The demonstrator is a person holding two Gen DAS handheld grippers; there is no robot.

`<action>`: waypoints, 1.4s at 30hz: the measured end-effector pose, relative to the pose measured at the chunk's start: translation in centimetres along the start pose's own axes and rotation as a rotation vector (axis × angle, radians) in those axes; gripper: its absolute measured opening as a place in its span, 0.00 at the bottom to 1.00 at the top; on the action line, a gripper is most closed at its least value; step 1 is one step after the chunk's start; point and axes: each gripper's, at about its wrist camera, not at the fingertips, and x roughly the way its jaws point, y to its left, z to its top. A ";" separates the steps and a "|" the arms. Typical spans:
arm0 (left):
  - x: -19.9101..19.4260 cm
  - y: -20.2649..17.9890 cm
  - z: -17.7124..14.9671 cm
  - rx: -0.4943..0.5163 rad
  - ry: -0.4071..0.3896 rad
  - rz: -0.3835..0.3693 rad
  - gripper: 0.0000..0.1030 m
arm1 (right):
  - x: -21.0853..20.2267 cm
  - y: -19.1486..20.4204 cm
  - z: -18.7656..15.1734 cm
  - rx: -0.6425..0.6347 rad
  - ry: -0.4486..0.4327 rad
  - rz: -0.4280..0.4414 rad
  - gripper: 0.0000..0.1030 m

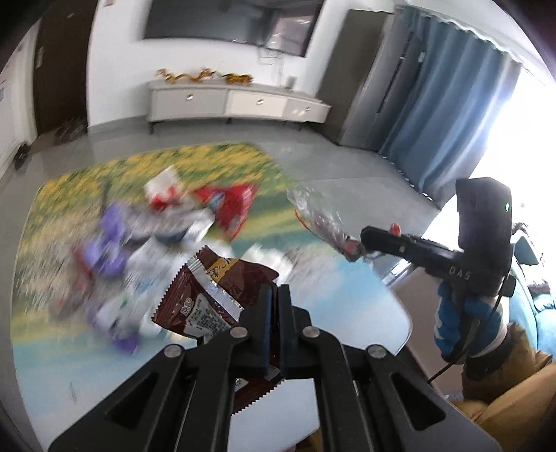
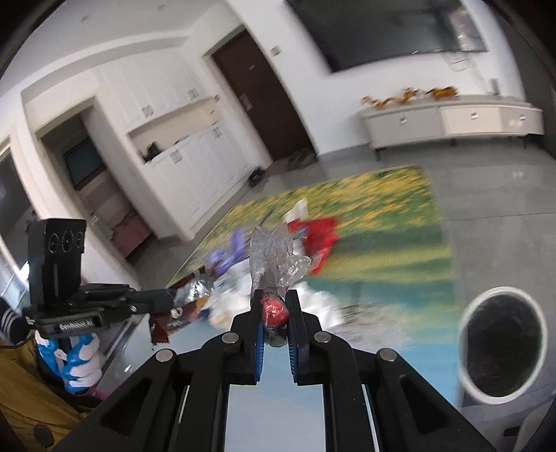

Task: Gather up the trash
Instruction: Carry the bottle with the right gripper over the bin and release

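Note:
My left gripper (image 1: 274, 295) is shut on a brown snack wrapper (image 1: 212, 295) and holds it above the rug. My right gripper (image 2: 275, 306) is shut on a crumpled clear plastic wrapper with a red lump (image 2: 276, 264); the same wrapper (image 1: 319, 215) and gripper (image 1: 361, 248) show at the right of the left wrist view. A blurred pile of trash lies on the rug: purple wrappers (image 1: 107, 243), a red bag (image 1: 232, 205), white pieces (image 1: 153, 264). A white trash bin with a dark liner (image 2: 500, 342) stands at lower right in the right wrist view.
A flower-patterned rug (image 1: 208, 160) covers the grey floor. A white TV cabinet (image 1: 236, 104) stands under a wall TV (image 1: 232, 24). Blue curtains (image 1: 441, 114) hang at the right. White cupboards (image 2: 180, 156) and a dark door (image 2: 264, 94) are at the left.

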 end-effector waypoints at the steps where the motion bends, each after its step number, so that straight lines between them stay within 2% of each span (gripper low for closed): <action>1: 0.8 -0.8 1.0 0.013 0.000 -0.016 0.03 | -0.7 -0.8 0.1 0.005 -0.014 -0.026 0.11; 5: 5.0 -4.9 5.1 0.085 0.020 -0.086 0.03 | -3.6 -6.2 -0.4 0.066 -0.057 -0.175 0.11; 9: 11.3 -10.2 9.0 0.146 0.069 -0.168 0.03 | -5.2 -11.9 -1.4 0.154 -0.062 -0.305 0.12; 12: 15.9 -13.6 11.5 0.153 0.107 -0.231 0.03 | -5.8 -16.3 -2.3 0.226 -0.051 -0.382 0.12; 17: 23.0 -18.1 13.9 0.164 0.156 -0.283 0.03 | -5.5 -22.4 -3.1 0.303 -0.021 -0.452 0.13; 24: 29.2 -20.1 14.9 0.126 0.194 -0.316 0.04 | -3.5 -27.7 -4.3 0.359 0.033 -0.473 0.13; 26: 30.7 -20.1 15.0 0.113 0.202 -0.317 0.06 | -3.3 -27.9 -5.0 0.369 0.047 -0.480 0.13; 27: 31.5 -20.2 15.0 0.104 0.210 -0.318 0.07 | -3.0 -28.4 -5.3 0.376 0.055 -0.486 0.17; 28: 32.2 -20.1 15.0 0.089 0.219 -0.323 0.14 | -2.7 -28.8 -5.5 0.385 0.061 -0.491 0.20; 29: 32.6 -19.9 15.0 0.077 0.224 -0.326 0.25 | -2.4 -29.2 -5.7 0.394 0.068 -0.500 0.29; 30: 33.1 -19.8 15.0 0.058 0.227 -0.327 0.31 | -2.0 -29.7 -5.9 0.401 0.075 -0.510 0.40; 31: 33.4 -19.7 14.9 0.050 0.229 -0.328 0.42 | -1.8 -30.1 -6.0 0.409 0.079 -0.517 0.44; 32: 33.6 -19.5 14.9 0.038 0.229 -0.329 0.48 | -1.7 -30.3 -6.3 0.413 0.082 -0.521 0.46; 37: 33.6 -19.0 14.8 0.031 0.223 -0.326 0.48 | -1.8 -30.4 -6.9 0.432 0.099 -0.540 0.47; 42: 30.1 -18.7 15.1 0.053 0.144 -0.299 0.48 | -3.1 -29.3 -6.0 0.416 0.073 -0.554 0.47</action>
